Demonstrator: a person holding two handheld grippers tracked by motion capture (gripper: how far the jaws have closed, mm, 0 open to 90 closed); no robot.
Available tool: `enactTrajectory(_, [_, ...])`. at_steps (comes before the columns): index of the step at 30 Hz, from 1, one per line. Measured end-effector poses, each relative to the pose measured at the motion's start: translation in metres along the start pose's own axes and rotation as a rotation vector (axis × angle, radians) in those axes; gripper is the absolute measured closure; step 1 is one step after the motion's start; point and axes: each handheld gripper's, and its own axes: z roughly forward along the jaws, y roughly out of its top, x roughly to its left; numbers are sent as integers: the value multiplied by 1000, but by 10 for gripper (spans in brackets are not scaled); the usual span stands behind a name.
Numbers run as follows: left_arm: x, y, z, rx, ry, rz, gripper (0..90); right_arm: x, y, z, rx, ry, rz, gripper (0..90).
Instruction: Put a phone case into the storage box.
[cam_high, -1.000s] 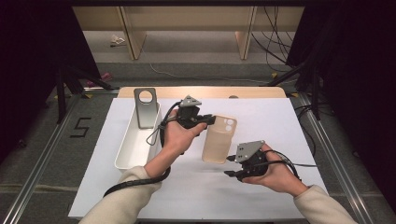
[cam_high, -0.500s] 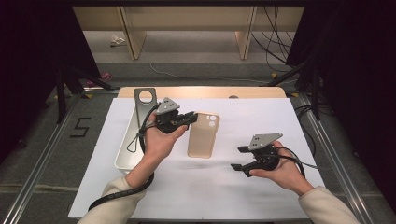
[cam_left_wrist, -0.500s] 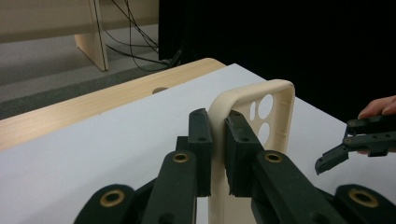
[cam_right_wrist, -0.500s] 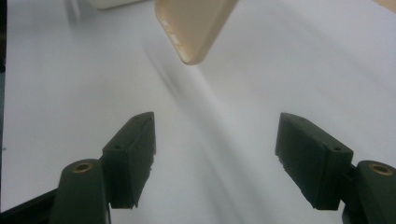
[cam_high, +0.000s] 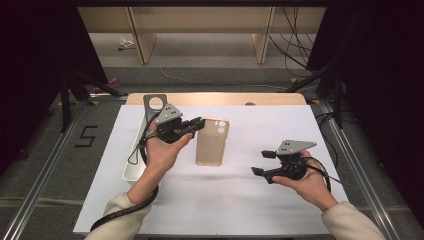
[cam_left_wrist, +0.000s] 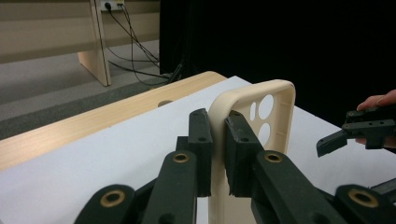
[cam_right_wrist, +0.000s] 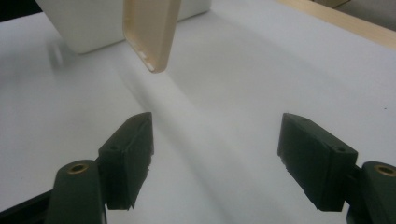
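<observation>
Centrally in the left gripper view, the jaws of the left gripper (cam_left_wrist: 215, 154) pinch one edge of a single beige phone case (cam_left_wrist: 261, 116). In the high view the case (cam_high: 212, 142) hangs at frame centre, long axis running top to bottom, clear of the white table cover (cam_high: 260, 205). Lower right, the right gripper (cam_high: 263, 162) holds its jaws wide and empty, well apart from the case; one white tray (cam_high: 134, 165) lies at centre left.

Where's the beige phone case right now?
In the high view, the beige phone case hangs above the white table cover at centre, clamped by its camera-hole end in the left gripper, just right of the white tray.
</observation>
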Motion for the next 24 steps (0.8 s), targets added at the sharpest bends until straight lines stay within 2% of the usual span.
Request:
enactTrajectory(10, [5, 3, -12, -10, -7, 50, 818, 0, -3, -8, -49, -37, 21, 250])
enactTrajectory(24, [18, 15, -27, -50, -7, 48, 818, 0, -6, -10, -63, -52, 29, 217])
